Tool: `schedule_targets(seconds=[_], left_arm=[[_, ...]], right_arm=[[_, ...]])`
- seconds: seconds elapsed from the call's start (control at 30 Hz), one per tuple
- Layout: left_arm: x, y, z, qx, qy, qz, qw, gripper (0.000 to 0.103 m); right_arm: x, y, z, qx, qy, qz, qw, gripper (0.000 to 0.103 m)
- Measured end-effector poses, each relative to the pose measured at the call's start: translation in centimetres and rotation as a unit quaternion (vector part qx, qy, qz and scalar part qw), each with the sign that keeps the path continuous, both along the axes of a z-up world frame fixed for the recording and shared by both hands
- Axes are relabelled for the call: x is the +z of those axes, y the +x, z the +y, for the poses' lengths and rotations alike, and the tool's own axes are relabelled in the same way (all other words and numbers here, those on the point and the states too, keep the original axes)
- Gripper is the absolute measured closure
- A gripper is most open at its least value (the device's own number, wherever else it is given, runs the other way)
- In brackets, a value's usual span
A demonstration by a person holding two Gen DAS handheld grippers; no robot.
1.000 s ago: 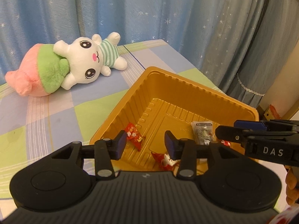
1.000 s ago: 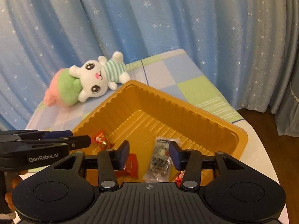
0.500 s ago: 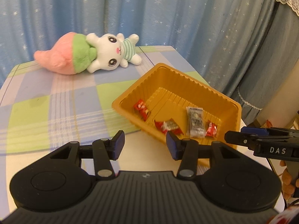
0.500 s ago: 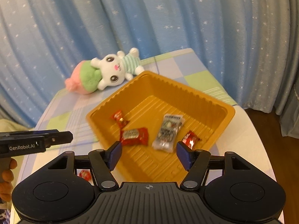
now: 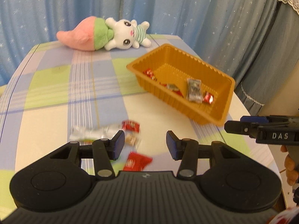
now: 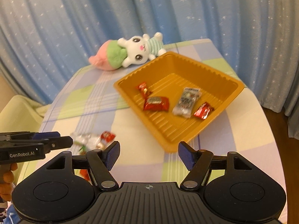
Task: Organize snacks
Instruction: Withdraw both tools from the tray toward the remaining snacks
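We record first the snacks, in two lots. The first lot lies in the orange tray [image 6: 220, 78], which sits toward the right side of the table: a small red candy [image 6: 143, 88] near its far left corner, a red packet [image 6: 156, 103] beside that, a clear packet [image 6: 187, 100] at the middle, and a red wrapped sweet [image 6: 203, 110] to its right, none stacked on another. The second lot lies loose on the checked tablecloth [image 5: 56, 85], in front of the tray and apart from it: a silvery packet [image 5: 89, 132], a red packet with white print [image 5: 131, 126] touching its right end, a pale clear-wrapped piece [image 5: 131, 139] just below, and a larger red packet [image 5: 137, 161] nearest the camera; all four are blurred and we cannot read them. We hold the left gripper [image 5: 145, 142] above this loose lot, its jaws apart, with nothing clamped between its blue pads [image 5: 118, 145]. We hold the right gripper [image 6: 149, 154] above the near corner of the tray, its jaws having just been opening and now standing wide, with nothing between them. A hand [image 6: 8, 182] shows at the edge of the right view, gripping the left tool. At the far edge of the table lies a plush rabbit [image 5: 123, 34] on its side, against a pink and green plush cushion [image 5: 84, 35]. Behind hangs a blue curtain [image 6: 93, 18] with white stars.
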State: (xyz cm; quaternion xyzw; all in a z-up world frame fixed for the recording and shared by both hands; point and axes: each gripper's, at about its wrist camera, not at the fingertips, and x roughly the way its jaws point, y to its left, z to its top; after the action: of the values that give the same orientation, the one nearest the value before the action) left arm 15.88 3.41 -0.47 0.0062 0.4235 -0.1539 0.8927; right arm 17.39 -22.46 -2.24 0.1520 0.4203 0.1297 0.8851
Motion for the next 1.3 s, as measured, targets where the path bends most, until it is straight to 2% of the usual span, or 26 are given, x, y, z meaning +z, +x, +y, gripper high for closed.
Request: schedule_targets(seconds=[0.27,0.63,0.93,1.3], left_arm=[[-1.2,-3.7,0.7,0.012,0.012,0.011,0.9998,0.058],[-3.6,-6.7,0.5,0.014,0.028,0.034,0.9989,0.058],[-4.9,-7.7,0.2,0.01,0.035,0.041,0.9985,0.058],[-6.6,-7.1,-0.8,-0.013,0.055,0.043,0.9975,0.059]], right_arm=[[-0.9,-2.6,1.1,0.031,-0.003,0.015,0.999,0.034],[-2.9,-4.5,2.5,0.072,-0.032,0.036,0.996,0.034],[-4.1,-5.1,3.1,0.088,-0.037,0.054,0.994,0.034],[-5.2,-5.1,2.8,0.078,-0.031,0.073,0.994,0.034]])
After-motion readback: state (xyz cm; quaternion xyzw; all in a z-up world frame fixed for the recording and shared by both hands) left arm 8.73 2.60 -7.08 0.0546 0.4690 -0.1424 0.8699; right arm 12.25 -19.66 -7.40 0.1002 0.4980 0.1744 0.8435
